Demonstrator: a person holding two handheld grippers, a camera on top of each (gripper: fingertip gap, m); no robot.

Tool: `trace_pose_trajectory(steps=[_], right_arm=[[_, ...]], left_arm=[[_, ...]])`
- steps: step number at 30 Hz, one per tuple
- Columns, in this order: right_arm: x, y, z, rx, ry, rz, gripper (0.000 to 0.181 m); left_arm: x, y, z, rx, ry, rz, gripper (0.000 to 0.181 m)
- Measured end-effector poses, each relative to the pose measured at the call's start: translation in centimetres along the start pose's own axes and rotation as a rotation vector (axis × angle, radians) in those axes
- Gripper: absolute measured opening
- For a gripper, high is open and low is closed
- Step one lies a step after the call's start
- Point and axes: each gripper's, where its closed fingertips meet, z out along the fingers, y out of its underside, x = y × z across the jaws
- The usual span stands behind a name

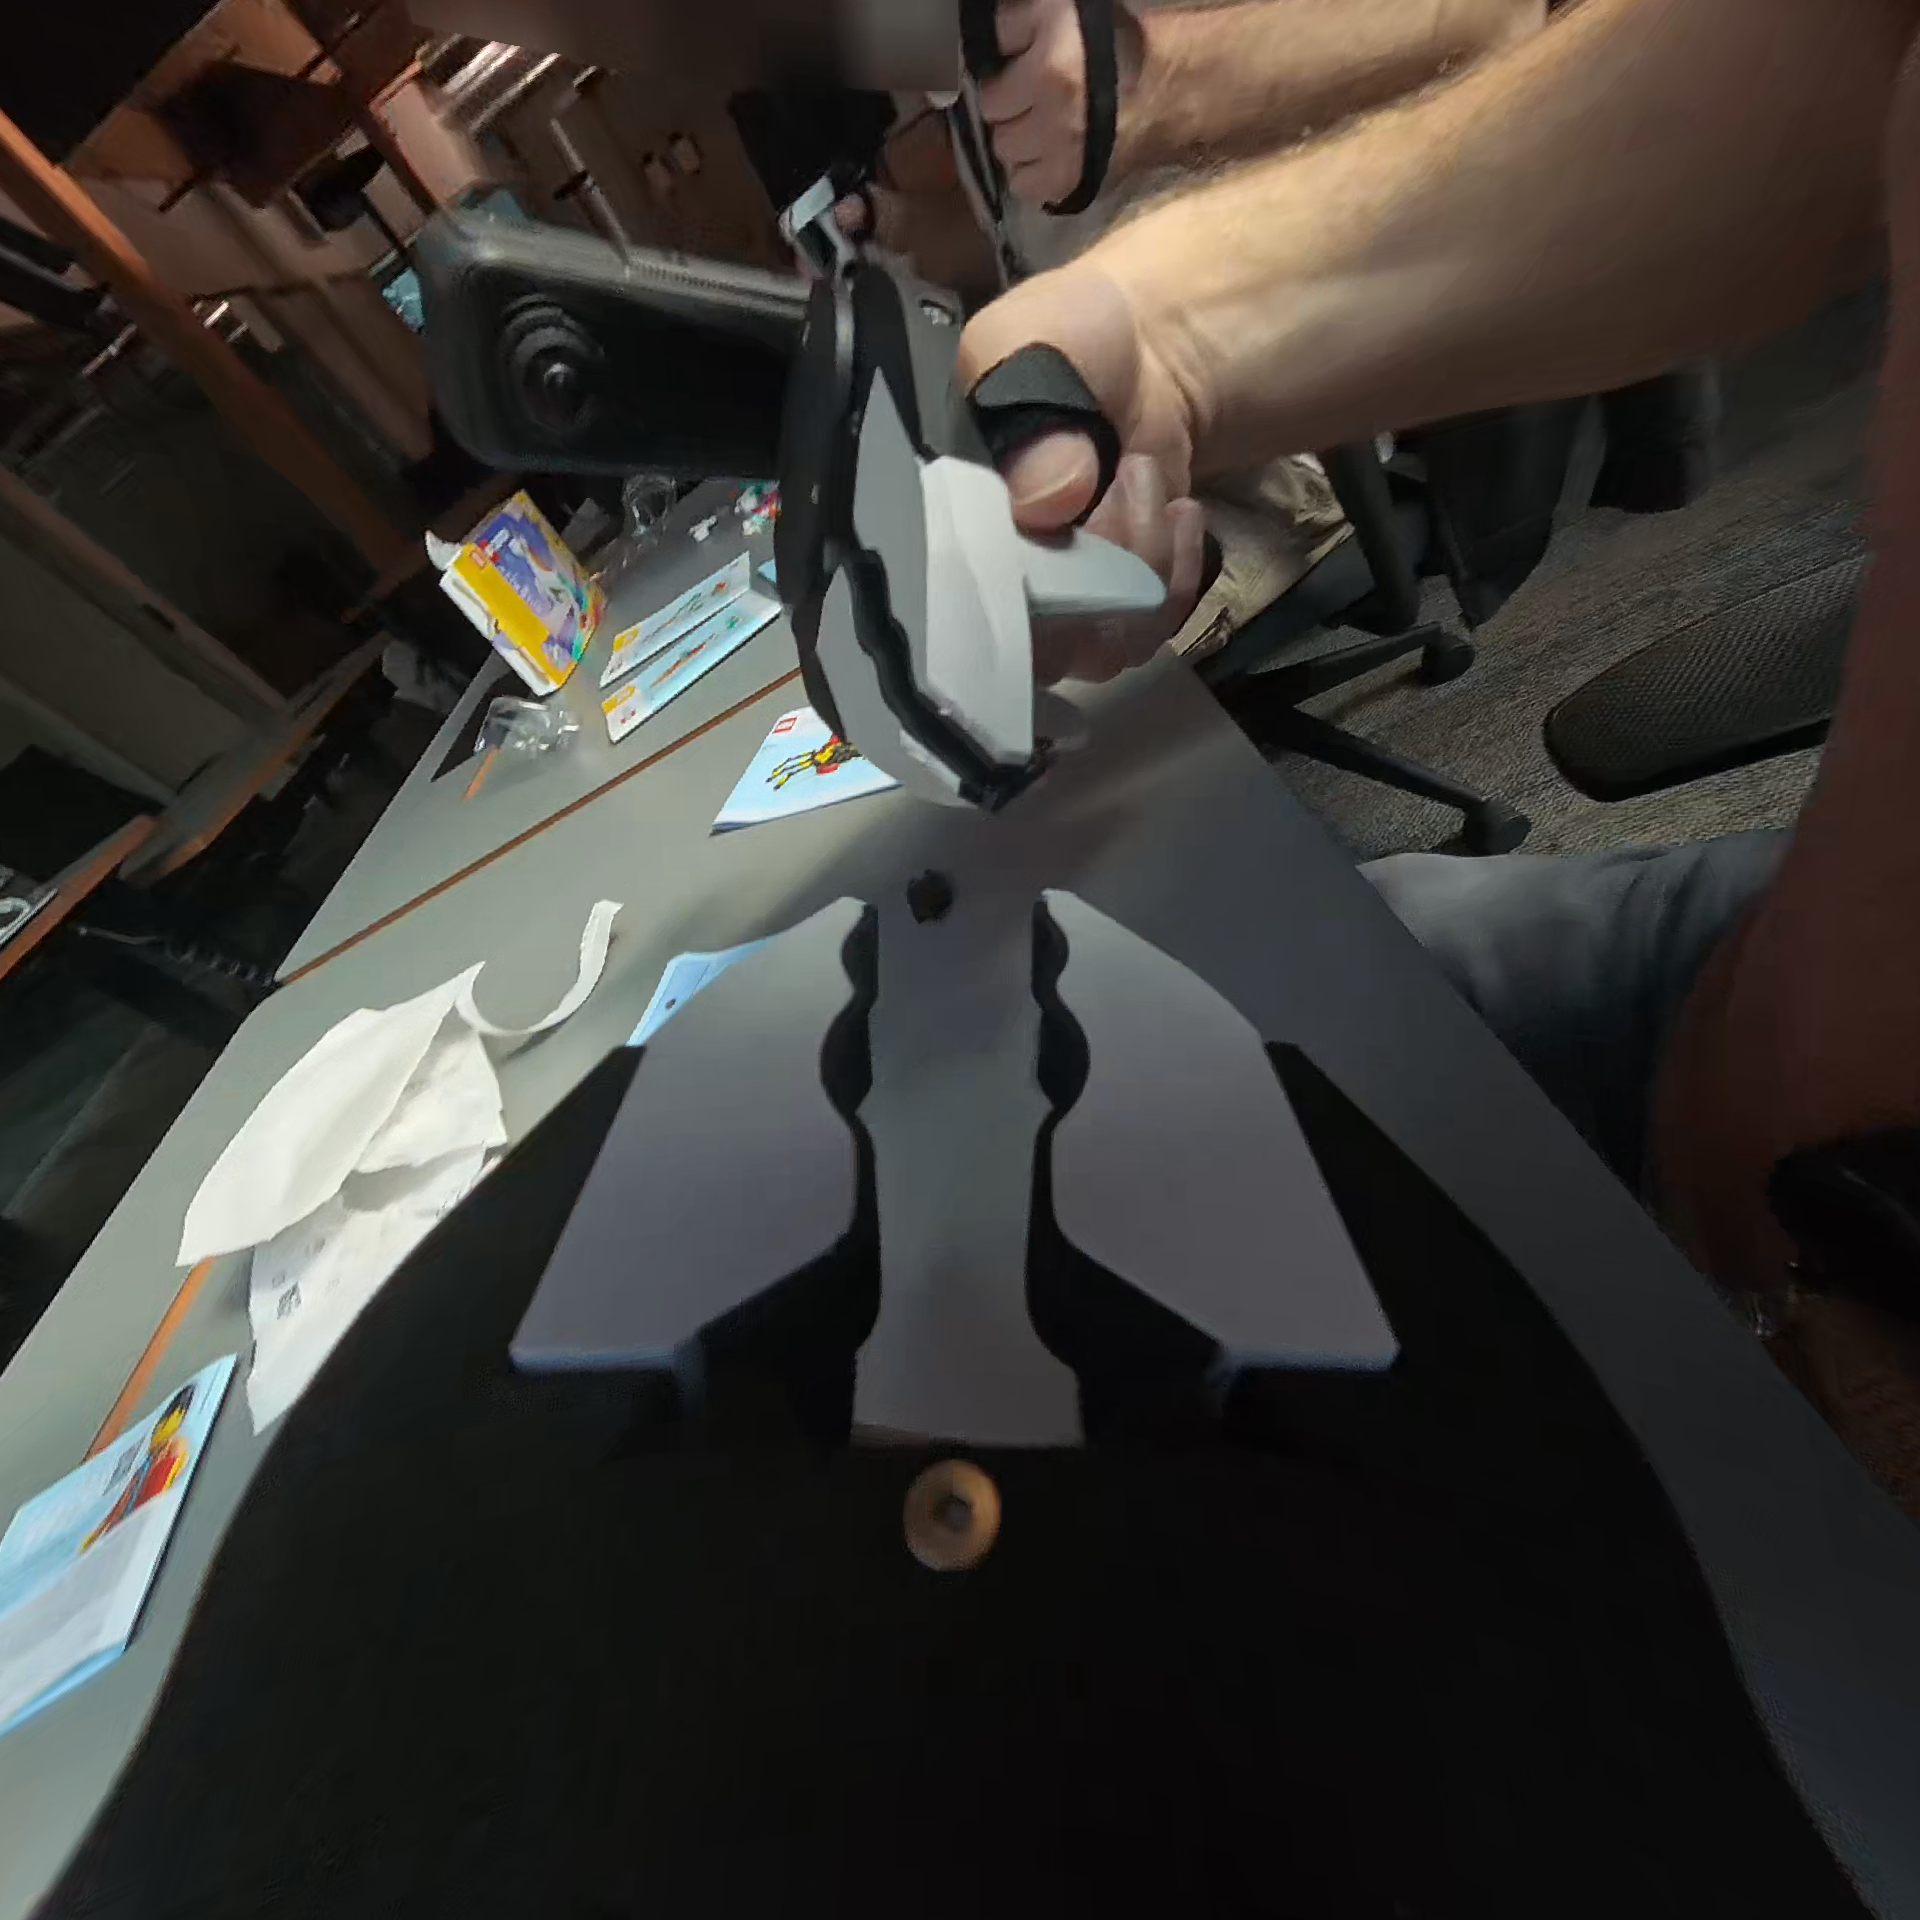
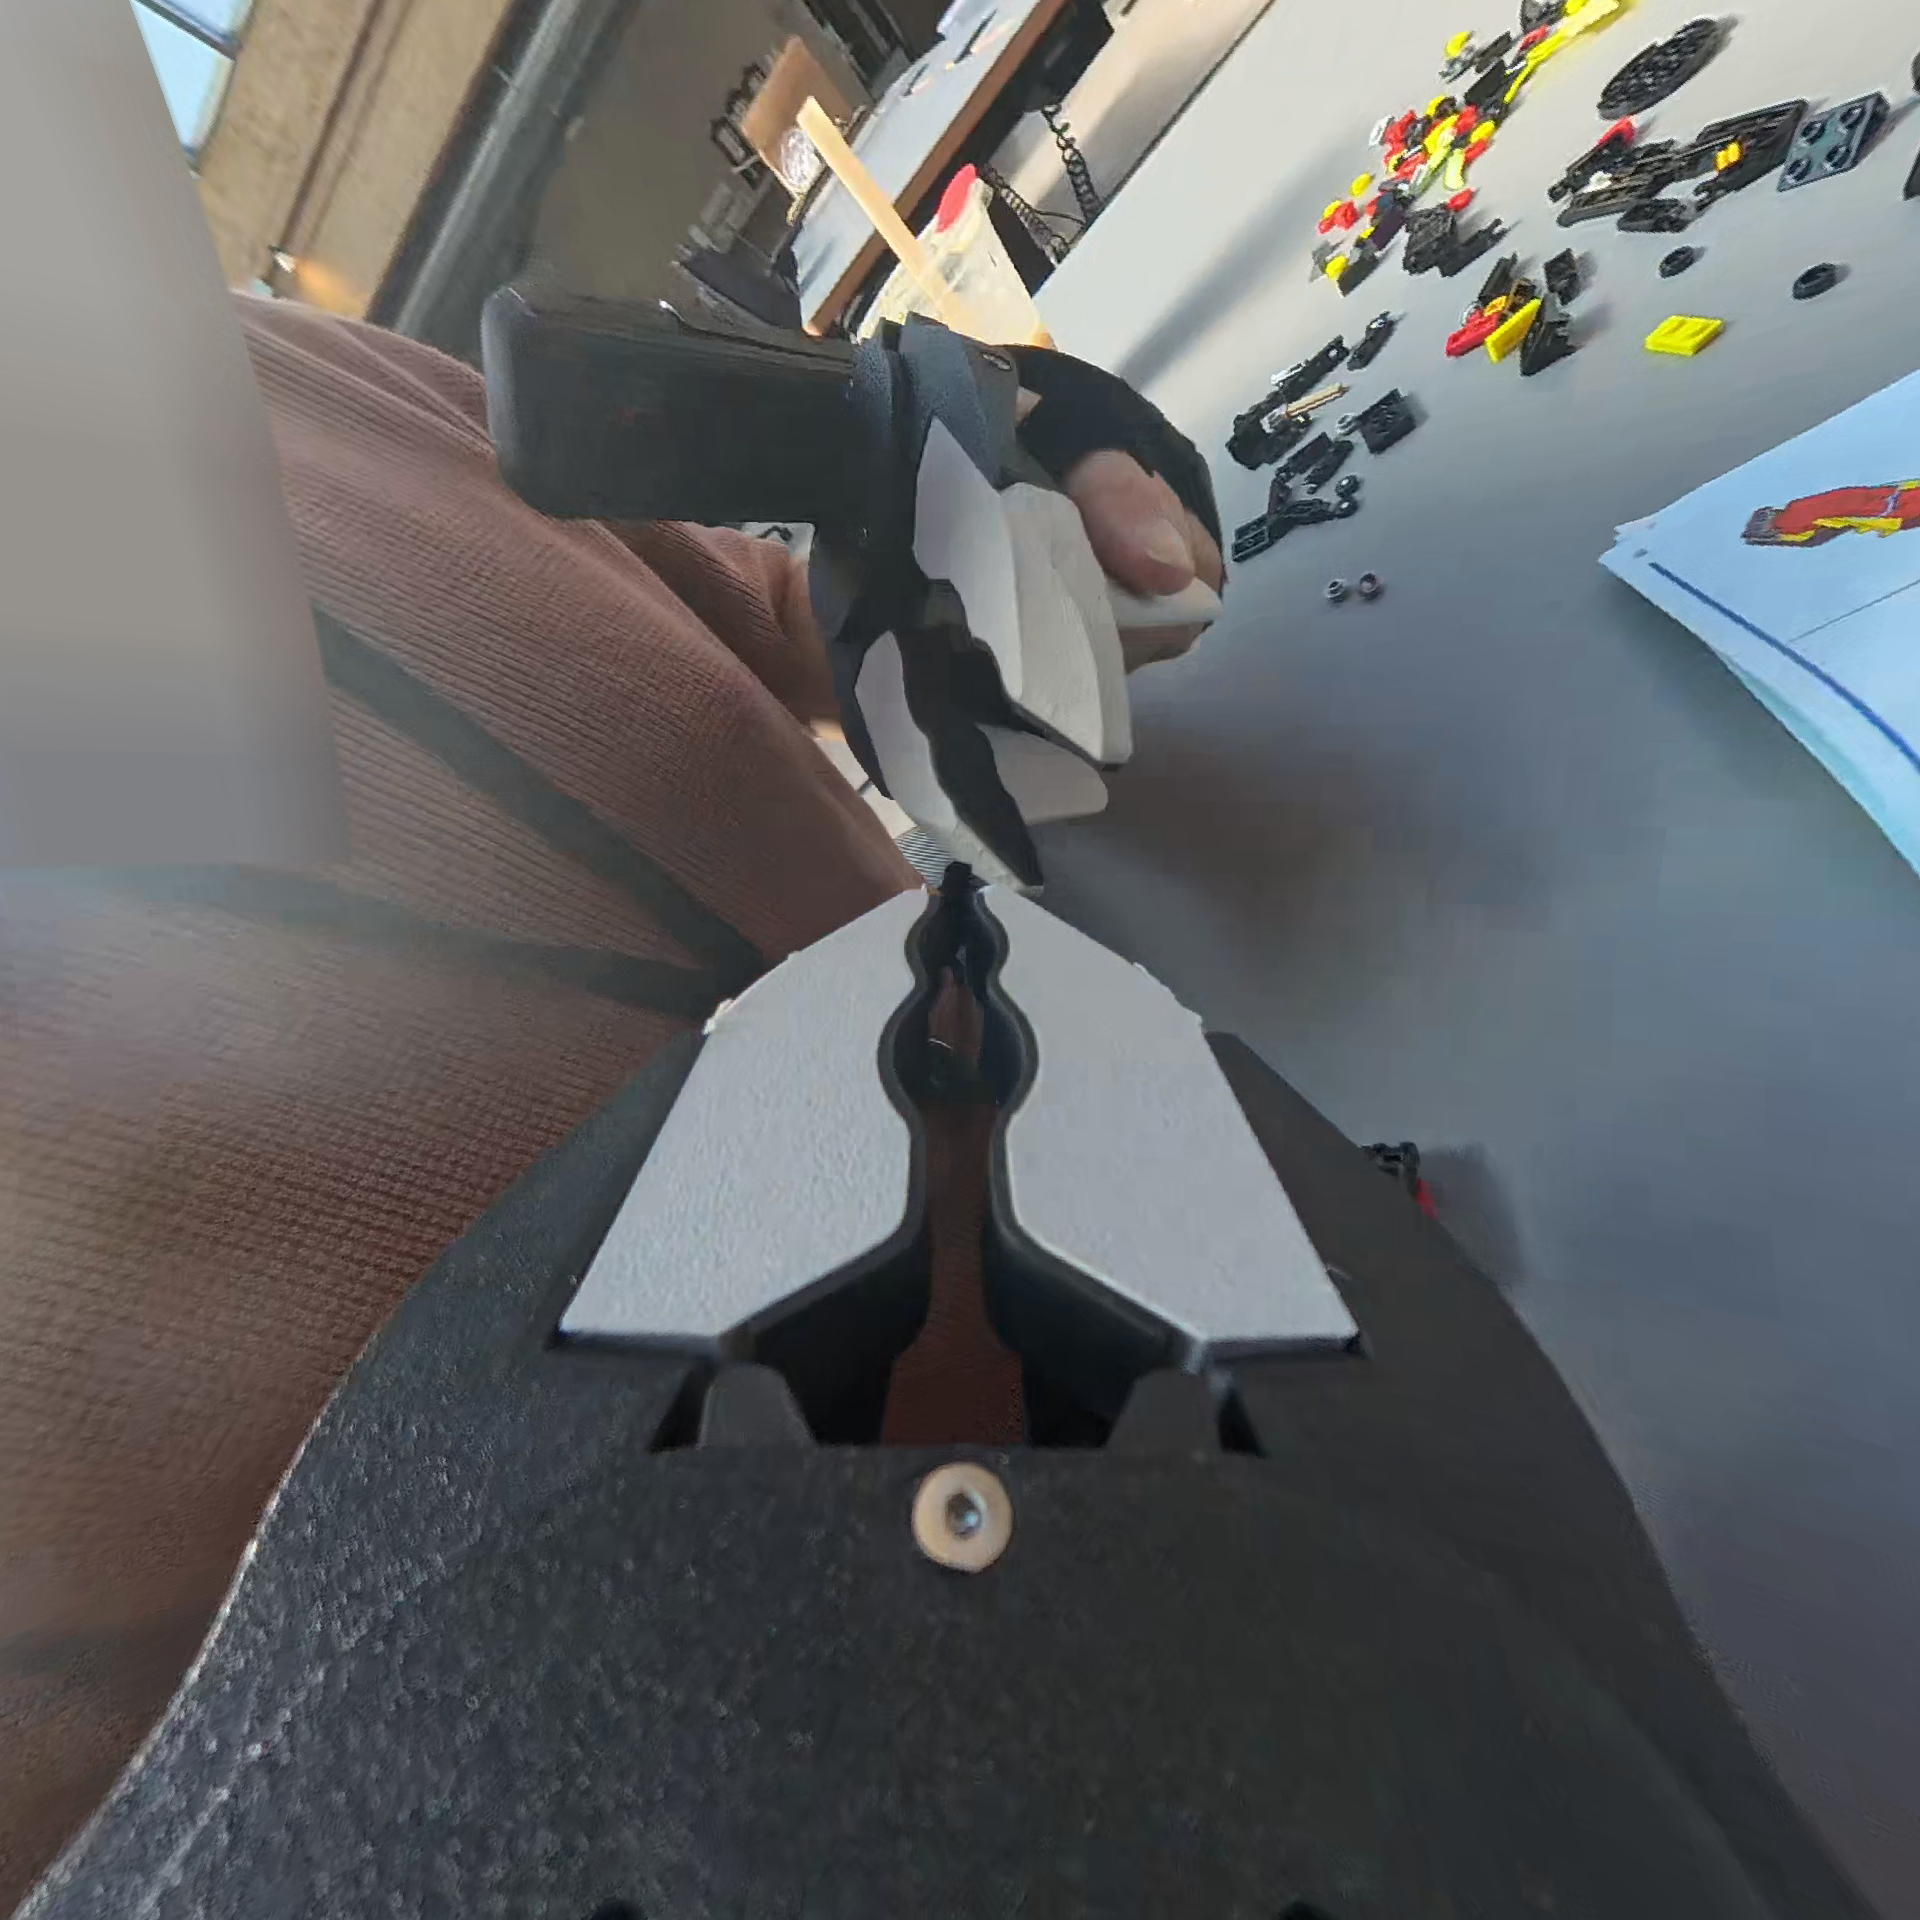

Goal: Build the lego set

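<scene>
My left gripper (image 1: pixel 951 904) is open, its fingers a clear gap apart over the grey table (image 1: pixel 582 873). A small dark round piece (image 1: pixel 928 896) shows between its tips and touches neither finger. My right gripper (image 2: pixel 958 904) is shut on a thin black Lego piece (image 2: pixel 951 1044) that runs along the slot between its fingers. The two grippers meet tip to tip: the right gripper (image 1: pixel 997 795) faces the left, and the left gripper (image 2: pixel 992 868) sits just past the right one's tips. Loose black, red and yellow Lego pieces (image 2: pixel 1455 208) lie on the table.
An open instruction booklet (image 2: pixel 1787 582) lies at the right. A Lego box (image 1: pixel 520 592), booklets (image 1: pixel 800 774) and torn white paper bags (image 1: pixel 353 1101) lie on the table's left side. A plastic cup (image 2: pixel 977 270) stands behind. An office chair (image 1: pixel 1683 707) is beside the table. The tips of both grippers are at nearly the same place.
</scene>
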Motion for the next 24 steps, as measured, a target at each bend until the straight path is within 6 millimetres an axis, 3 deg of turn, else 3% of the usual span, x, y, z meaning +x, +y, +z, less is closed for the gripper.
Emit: trace_pose_trajectory(steps=[4, 11, 13, 15, 18, 24], right_arm=[[-0.1, 0.0, -1.9, 0.009, -0.105, 0.063, 0.004], [-0.1, 1.2, -2.5, -0.012, -0.141, 0.083, 0.005], [1.0, 1.3, -2.8, 0.013, -0.063, 0.082, 0.023], [2.4, 1.7, -3.2, 0.034, 0.069, 0.020, 0.025], [2.7, 2.2, -3.5, 0.054, 0.170, -0.072, 0.024], [2.9, 2.4, -3.3, 0.045, 0.462, -0.500, 0.013]], left_arm=[[0.8, -3.0, 2.0, 0.148, 0.139, 0.017, 0.027], [1.5, -2.9, 3.7, 0.112, 0.201, 0.056, 0.011], [1.7, -2.5, 3.8, 0.096, 0.209, 0.038, 0.009], [1.8, -1.9, 3.9, 0.071, 0.202, 0.000, 0.008], [2.1, -1.0, 3.9, 0.044, 0.194, -0.053, 0.008], [1.8, 0.2, 3.7, 0.055, 0.233, -0.295, 0.008]])
